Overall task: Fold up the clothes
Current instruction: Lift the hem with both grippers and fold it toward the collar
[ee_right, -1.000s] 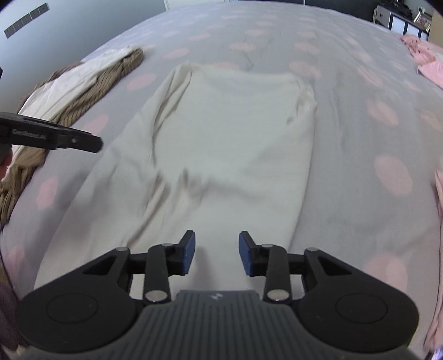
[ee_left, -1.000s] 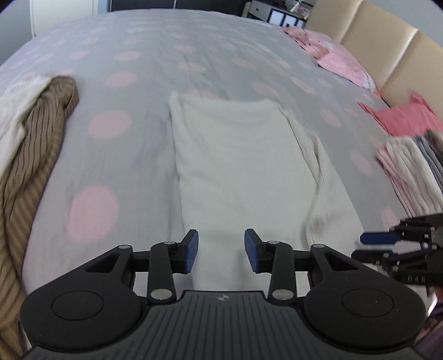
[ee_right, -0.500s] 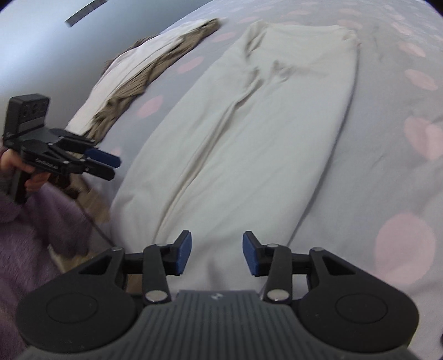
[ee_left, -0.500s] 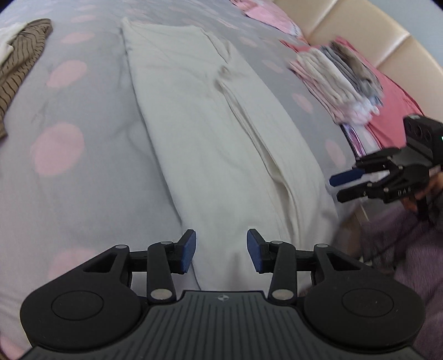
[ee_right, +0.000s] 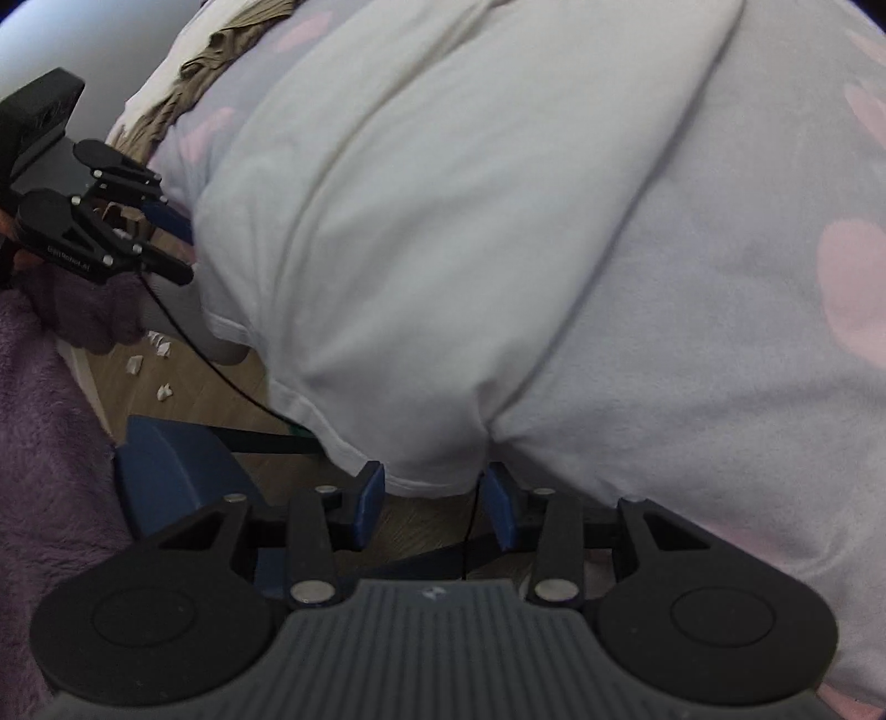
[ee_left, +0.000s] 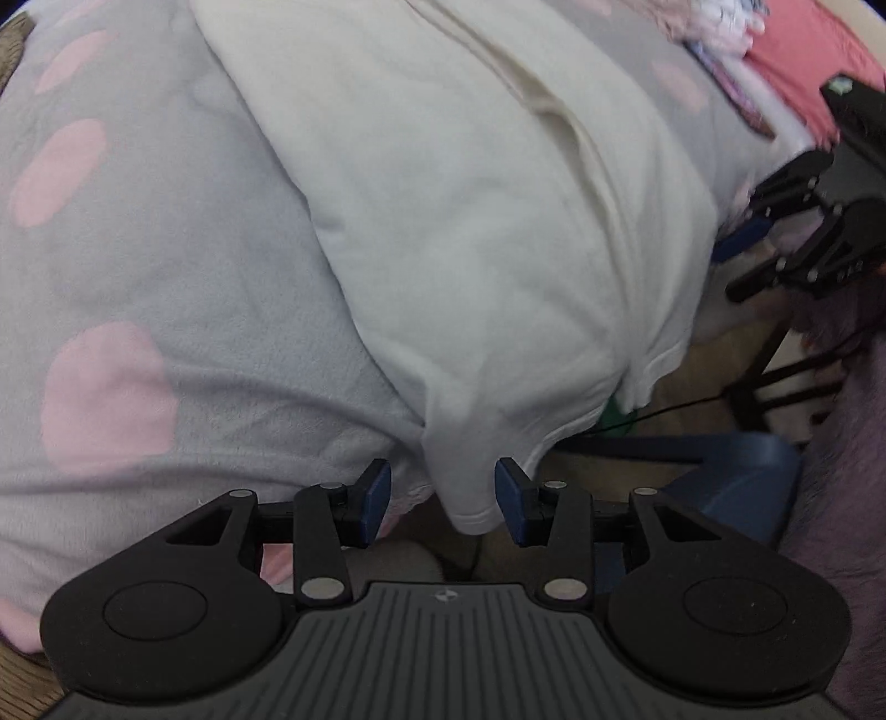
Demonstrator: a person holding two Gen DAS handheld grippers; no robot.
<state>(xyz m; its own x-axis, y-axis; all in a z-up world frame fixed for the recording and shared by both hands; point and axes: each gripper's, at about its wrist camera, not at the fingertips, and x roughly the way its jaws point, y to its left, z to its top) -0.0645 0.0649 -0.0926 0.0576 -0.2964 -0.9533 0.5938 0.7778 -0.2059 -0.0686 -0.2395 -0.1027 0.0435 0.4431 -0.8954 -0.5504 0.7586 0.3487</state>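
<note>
Cream garment (ee_left: pixel 470 221): long, folded lengthwise, lying on the bed with its near hem hanging over the bed's near edge
Bed cover (ee_left: pixel 138 266): grey with pink spots; wooden floor (ee_right: pixel 183 360) shows below the edge
Left gripper (ee_left: pixel 443 501): pointing steeply down at the hem's left corner; fingers (ee_left: pixel 374 498) apart, the corner hanging between them, pads not pressing it
Right gripper (ee_right: pixel 432 498): at the hem's right corner; fingers (ee_right: pixel 368 501) apart, hem edge just above the gap, unclamped
Far right: pink clothes (ee_left: pixel 803 50)
Far left: brown striped garment (ee_right: pixel 221 50)
Person: purple fleece sleeve (ee_right: pixel 50 387)
</note>
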